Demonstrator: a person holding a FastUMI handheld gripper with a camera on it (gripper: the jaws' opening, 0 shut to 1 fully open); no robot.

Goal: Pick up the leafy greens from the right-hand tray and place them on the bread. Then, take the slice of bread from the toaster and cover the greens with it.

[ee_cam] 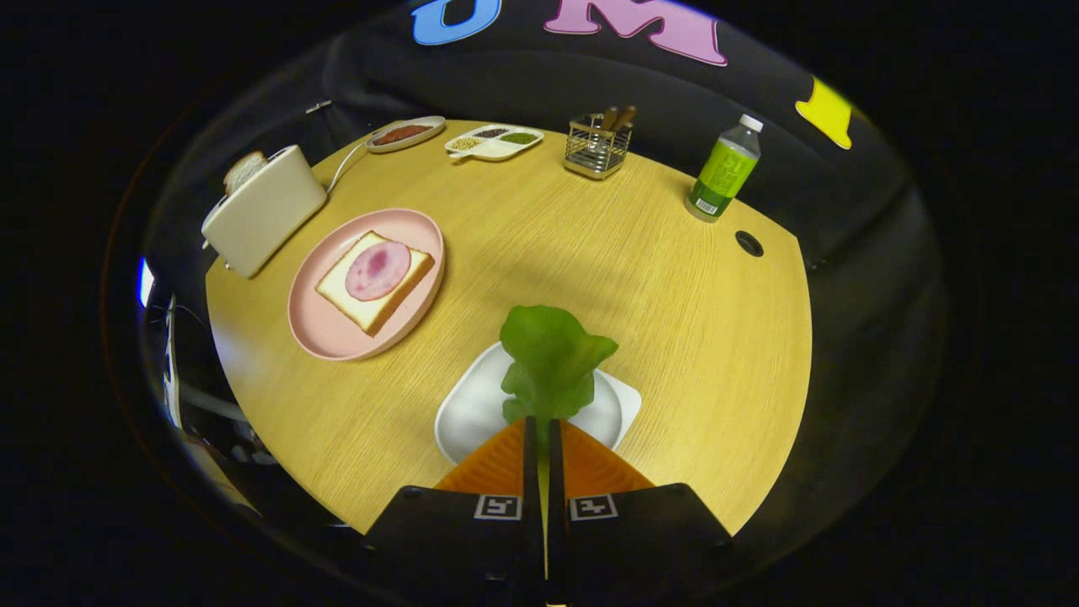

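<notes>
Claw (543,426) fingers are pressed close on the stem of the leafy greens (552,358), the leaf standing up just ahead of them over the white tray (472,413) at the surface's near edge. The hold looks thin, on the stem alone, so the leaf may slip or flop on the way to the bread (371,282) on the pink plate (329,333) toward the left edge. It could also nudge the ham slice (378,270). Beyond waits the toaster (265,211) with its bread slice (244,171).
</notes>
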